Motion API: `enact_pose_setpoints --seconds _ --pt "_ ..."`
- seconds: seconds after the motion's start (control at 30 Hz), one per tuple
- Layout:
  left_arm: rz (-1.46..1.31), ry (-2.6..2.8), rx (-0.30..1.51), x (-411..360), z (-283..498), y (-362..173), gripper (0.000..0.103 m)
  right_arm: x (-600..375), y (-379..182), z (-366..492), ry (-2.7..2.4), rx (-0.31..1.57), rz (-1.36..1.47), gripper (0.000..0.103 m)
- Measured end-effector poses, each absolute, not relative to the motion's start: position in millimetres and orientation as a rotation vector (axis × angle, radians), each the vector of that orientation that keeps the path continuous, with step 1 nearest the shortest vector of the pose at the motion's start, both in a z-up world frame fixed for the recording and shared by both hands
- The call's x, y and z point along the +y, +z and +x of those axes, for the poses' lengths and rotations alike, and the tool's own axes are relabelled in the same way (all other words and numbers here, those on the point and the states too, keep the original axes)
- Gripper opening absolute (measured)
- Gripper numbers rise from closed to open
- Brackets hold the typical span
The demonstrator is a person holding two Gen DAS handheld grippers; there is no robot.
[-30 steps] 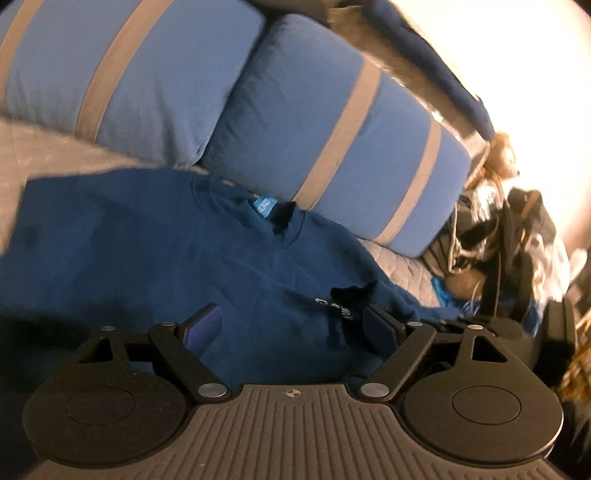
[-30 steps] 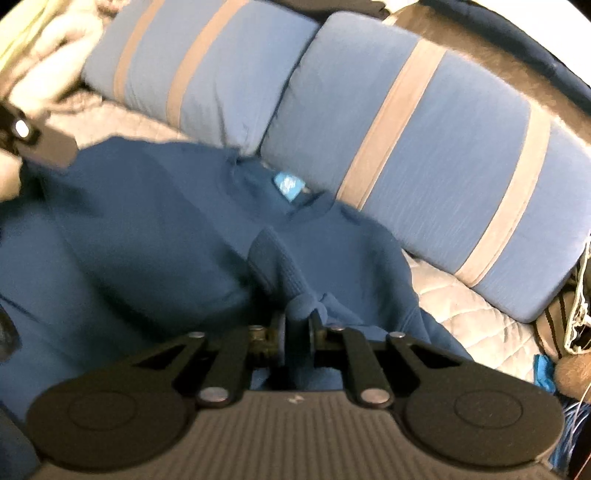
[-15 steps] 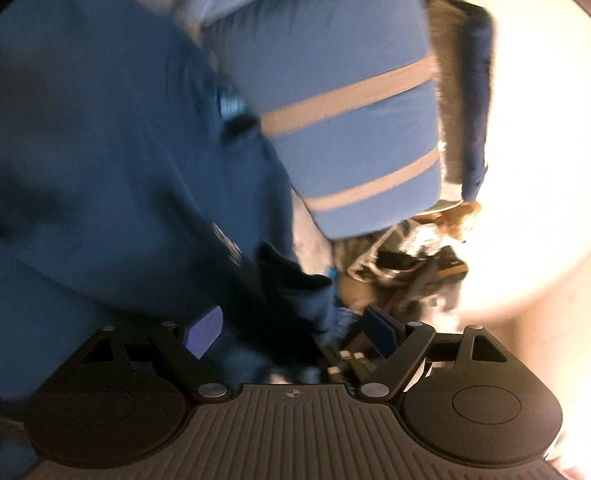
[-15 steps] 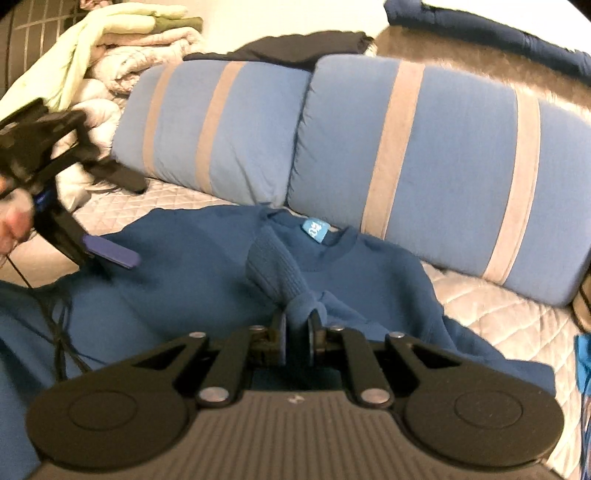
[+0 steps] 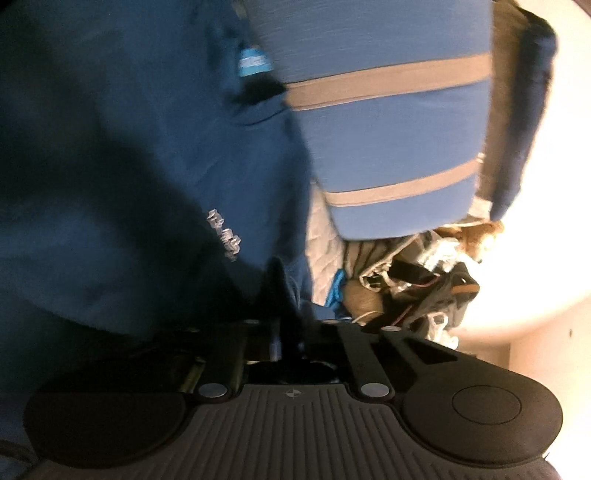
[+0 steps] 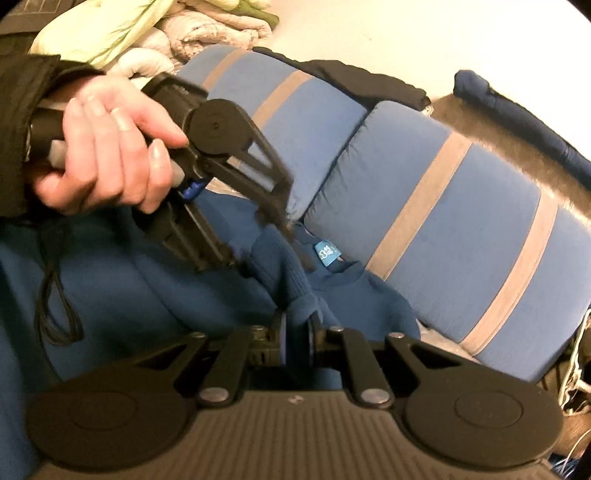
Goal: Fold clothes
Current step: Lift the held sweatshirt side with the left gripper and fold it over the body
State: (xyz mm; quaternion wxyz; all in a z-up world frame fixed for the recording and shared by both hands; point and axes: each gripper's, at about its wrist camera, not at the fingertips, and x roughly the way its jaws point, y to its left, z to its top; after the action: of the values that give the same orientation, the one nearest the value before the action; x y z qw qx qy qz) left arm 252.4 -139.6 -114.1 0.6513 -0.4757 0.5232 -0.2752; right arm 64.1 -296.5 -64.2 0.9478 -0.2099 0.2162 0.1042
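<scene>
While the right hand-held gripper [image 6: 297, 334] sits nearest to its camera, its jaws are almost closed and they pinch a bunched piece of the blue sweater [image 6: 155, 295], seemingly a ribbed cuff that stands up between the pads. Beside it, on the left of the right wrist view, a hand [image 6: 107, 147] in a dark sleeve [image 6: 22, 122] holds the left hand-held gripper [image 6: 258, 254], which points down into the same fabric, close to the collar. Its jaws have just been closing and are now drawn together, and in the left wrist view a dark fold of the sweater goes between them, although this picture is blurred and dim. The sweater is deep blue, of soft thick cloth, with a round neck, a small light blue label [image 6: 328, 254] inside the collar and small pale lettering [image 5: 223, 234] on the chest. It lies spread and partly crumpled on a pale quilted bed cover [image 5: 325, 240], its collar toward two blue pillows [image 6: 461, 236] with beige stripes. Behind the pillows on the left is a pile of light bedding [image 6: 192, 29]. At the bed's far side I see a heap of mixed things [image 5: 417, 280], too unclear to name.
</scene>
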Motion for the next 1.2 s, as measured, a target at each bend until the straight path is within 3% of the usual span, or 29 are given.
enact_pose_setpoints --seconds 0.03,0.1,0.13,0.2,0.27,0.6,0.87,1.2 --pt "-1.063 -0.641 1.166 -139 252 -108 0.005 -297 -64 63 0.212 0.437 -0.432 0.013" --pt "-1.019 -0.669 1.118 -139 250 -94 0.005 -299 -65 61 0.191 0.443 -0.459 0.039" --pt "-0.996 -0.683 1.092 -138 249 -86 0.005 -300 -66 61 0.180 0.446 -0.476 0.044" --pt "-0.949 -0.710 1.040 -136 246 -70 0.005 -302 -72 60 0.130 0.452 -0.549 0.074" --pt "-0.902 -0.726 0.993 -134 243 -55 0.005 -311 -81 62 0.076 0.476 -0.582 0.085" --pt "-0.740 -0.733 0.817 -105 226 2 0.004 -377 -107 71 -0.232 0.565 -0.519 0.093" --pt "-0.715 -0.701 0.721 -72 215 34 0.004 -432 -105 71 -0.374 0.600 -0.212 0.093" --pt "-0.731 -0.623 0.641 -22 209 58 0.004 -450 -92 87 -0.357 0.610 -0.103 0.096"
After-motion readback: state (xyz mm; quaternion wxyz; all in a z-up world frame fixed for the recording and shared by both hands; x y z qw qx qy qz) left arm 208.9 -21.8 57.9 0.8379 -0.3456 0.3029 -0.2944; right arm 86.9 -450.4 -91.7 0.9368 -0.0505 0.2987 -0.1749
